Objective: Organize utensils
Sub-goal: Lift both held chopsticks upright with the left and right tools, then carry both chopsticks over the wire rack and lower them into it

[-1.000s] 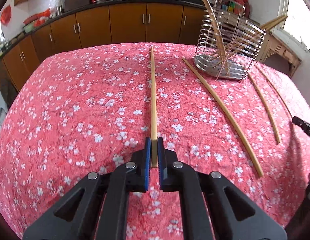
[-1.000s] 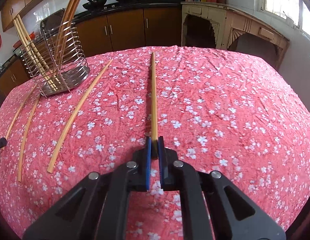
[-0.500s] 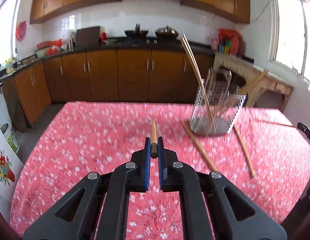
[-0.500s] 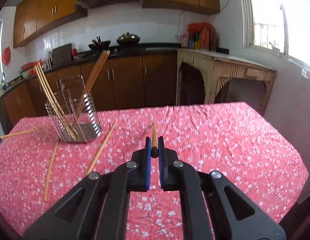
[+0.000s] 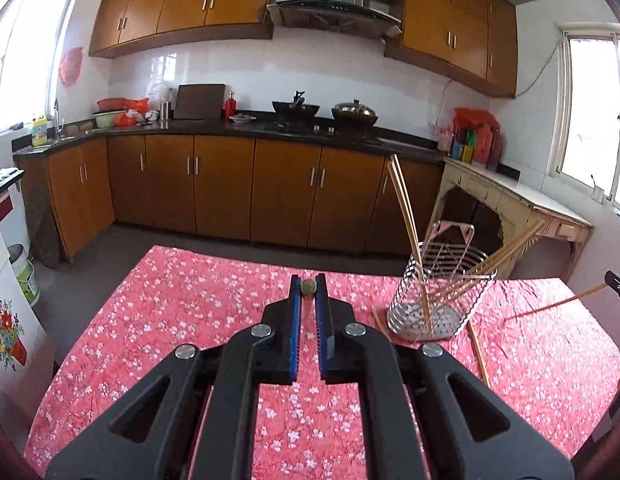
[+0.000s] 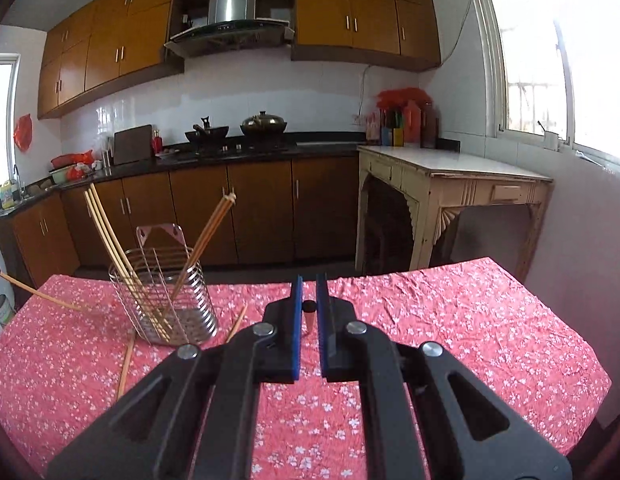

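Note:
My left gripper (image 5: pixel 308 289) is shut on a chopstick (image 5: pixel 308 287) that I see end-on between the blue pads. My right gripper (image 6: pixel 308 307) is shut on another chopstick (image 6: pixel 308 311), also end-on. Both are lifted above the red floral table. The wire utensil holder (image 5: pixel 439 308) stands to the right in the left wrist view and to the left in the right wrist view (image 6: pixel 166 304), with several chopsticks leaning in it. The chopstick held by my right gripper shows at the far right of the left wrist view (image 5: pixel 549 306).
Loose chopsticks lie on the cloth beside the holder (image 5: pixel 478 350) (image 6: pixel 126 358). The red floral tablecloth (image 5: pixel 170 320) covers the table. Kitchen cabinets (image 5: pixel 230 188) and a cream side table (image 6: pixel 449 200) stand beyond the table's far edge.
Both grippers have lifted and tilted up with their chopsticks, which lay flat on the cloth one second ago. The views now look level across the kitchen.

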A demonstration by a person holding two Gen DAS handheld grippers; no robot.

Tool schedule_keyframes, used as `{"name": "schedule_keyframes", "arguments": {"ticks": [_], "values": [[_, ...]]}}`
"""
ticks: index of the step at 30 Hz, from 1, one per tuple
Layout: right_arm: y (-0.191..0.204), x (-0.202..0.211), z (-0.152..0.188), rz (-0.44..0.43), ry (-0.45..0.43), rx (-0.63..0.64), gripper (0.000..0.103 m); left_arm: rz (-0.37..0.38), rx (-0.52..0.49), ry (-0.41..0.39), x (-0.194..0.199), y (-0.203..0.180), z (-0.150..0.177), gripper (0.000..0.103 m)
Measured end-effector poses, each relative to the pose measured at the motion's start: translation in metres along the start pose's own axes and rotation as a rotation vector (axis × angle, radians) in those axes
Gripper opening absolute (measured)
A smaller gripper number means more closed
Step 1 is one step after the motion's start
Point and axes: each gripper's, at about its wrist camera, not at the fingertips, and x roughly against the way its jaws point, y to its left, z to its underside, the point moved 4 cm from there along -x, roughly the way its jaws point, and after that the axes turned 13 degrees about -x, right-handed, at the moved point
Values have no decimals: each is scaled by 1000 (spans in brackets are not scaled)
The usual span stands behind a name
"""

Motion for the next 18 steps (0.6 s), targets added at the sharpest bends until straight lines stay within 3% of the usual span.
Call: {"name": "schedule_keyframes", "arguments": {"ticks": [18], "values": [[16, 25, -36, -92, -64, -28, 8, -2, -16, -95, 19, -5, -36, 7]]}}
